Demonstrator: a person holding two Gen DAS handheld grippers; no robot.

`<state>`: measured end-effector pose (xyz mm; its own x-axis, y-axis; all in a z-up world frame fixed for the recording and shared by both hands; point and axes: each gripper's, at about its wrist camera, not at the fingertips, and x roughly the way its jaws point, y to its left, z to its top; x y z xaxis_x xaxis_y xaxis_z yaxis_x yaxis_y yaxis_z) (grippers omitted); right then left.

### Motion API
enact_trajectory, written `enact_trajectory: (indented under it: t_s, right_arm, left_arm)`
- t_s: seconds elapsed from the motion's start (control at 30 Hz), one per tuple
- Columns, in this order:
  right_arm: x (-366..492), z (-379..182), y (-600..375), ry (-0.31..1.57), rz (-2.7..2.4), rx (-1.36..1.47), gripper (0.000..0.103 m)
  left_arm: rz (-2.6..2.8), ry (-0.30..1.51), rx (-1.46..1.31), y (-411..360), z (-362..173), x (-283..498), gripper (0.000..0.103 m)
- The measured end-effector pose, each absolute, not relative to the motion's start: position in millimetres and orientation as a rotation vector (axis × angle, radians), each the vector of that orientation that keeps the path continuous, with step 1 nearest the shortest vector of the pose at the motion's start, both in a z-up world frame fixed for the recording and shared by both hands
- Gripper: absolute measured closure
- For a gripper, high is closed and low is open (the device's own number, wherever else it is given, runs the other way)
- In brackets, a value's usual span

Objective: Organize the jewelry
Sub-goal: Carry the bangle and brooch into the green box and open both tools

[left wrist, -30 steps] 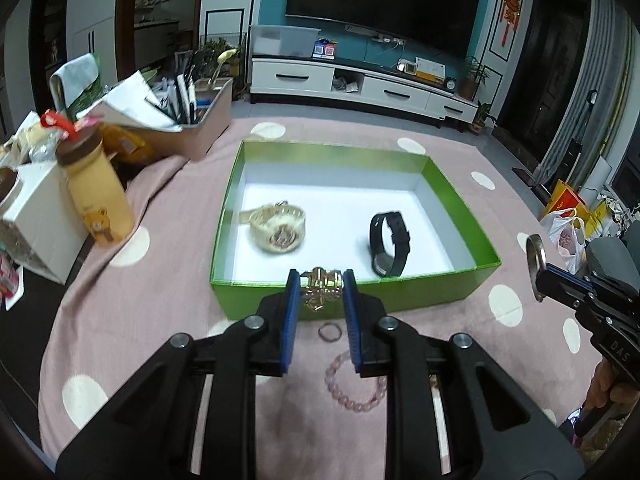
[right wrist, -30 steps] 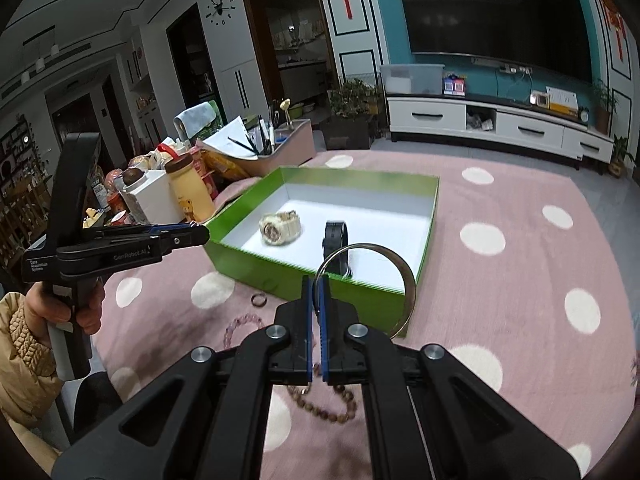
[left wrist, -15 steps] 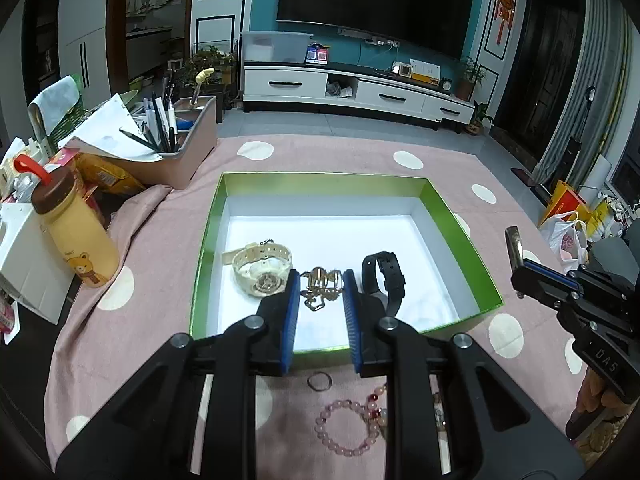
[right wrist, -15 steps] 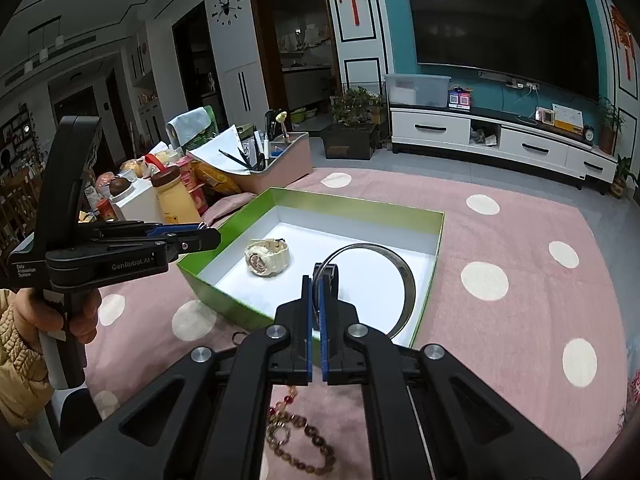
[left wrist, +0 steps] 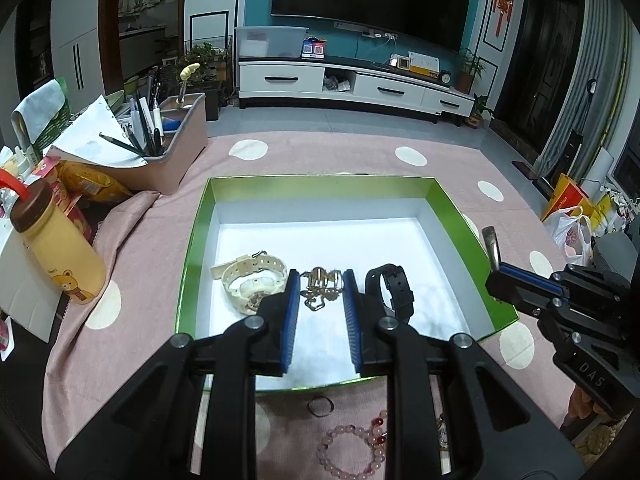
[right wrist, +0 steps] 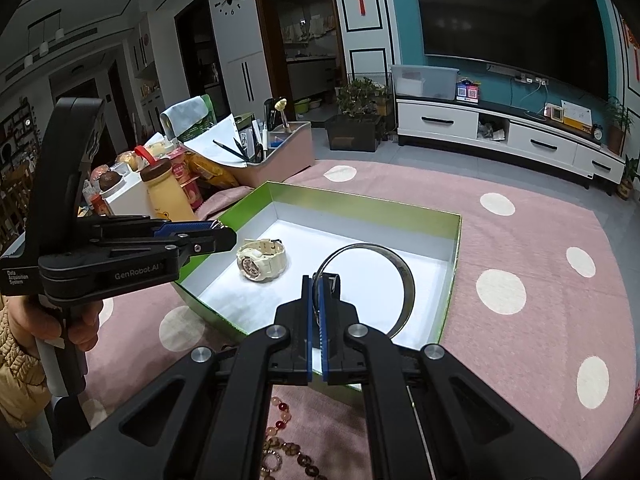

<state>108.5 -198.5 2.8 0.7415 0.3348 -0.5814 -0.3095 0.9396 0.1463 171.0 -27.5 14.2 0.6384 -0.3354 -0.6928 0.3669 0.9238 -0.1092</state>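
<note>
Placing step. Left gripper (left wrist: 320, 288) clamped on gold chain (left wrist: 320, 292), right gripper (right wrist: 316, 292) pinching silver bangle (right wrist: 380, 280), both over green box (left wrist: 192, 240) floor between the watches. Next: lower, release each clear of them.

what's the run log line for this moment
left tool: shut on gold chain | right tool: shut on silver bangle | both above green box | inside: cream watch, black watch
</note>
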Motion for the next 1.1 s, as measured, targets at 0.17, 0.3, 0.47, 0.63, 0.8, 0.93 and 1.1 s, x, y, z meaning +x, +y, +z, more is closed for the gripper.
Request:
enact_trajectory:
  t_s: [0.17, 0.3, 0.47, 0.63, 0.8, 0.93, 1.1]
  right_arm:
    - [116, -1, -198, 0.657, 0.353, 0.040, 0.101]
    - [119, -4, -198, 0.663, 0.353, 0.040, 0.101]
    - [123, -7, -198, 0.672, 0.353, 0.041, 0.101]
    - [128, -9, -197, 0.679, 0.354, 0.039, 0.101]
    - [131, -10, -197, 0.684, 0.352, 0.037, 0.101]
    - [132, -11, -197, 0.685, 0.352, 0.038, 0.101]
    - [136, -13, -197, 0.692, 0.351, 0.038, 0.101]
  left_arm:
    - [-0.402, 0.790, 0.047, -30, 11, 176, 0.082]
    - [-0.402, 0.798, 0.050, -32, 6, 181, 0.082]
    - [-0.400, 0.808, 0.055, -33, 2, 185, 0.082]
    - [-0.399, 0.814, 0.059, -35, -1, 189, 0.082]
    - [-0.393, 0.823, 0.063, -36, -5, 194, 0.082]
    - [-0.392, 0.828, 0.066, -37, -7, 196, 0.082]
    - [-0.388, 0.835, 0.068, -37, -10, 200, 0.082]
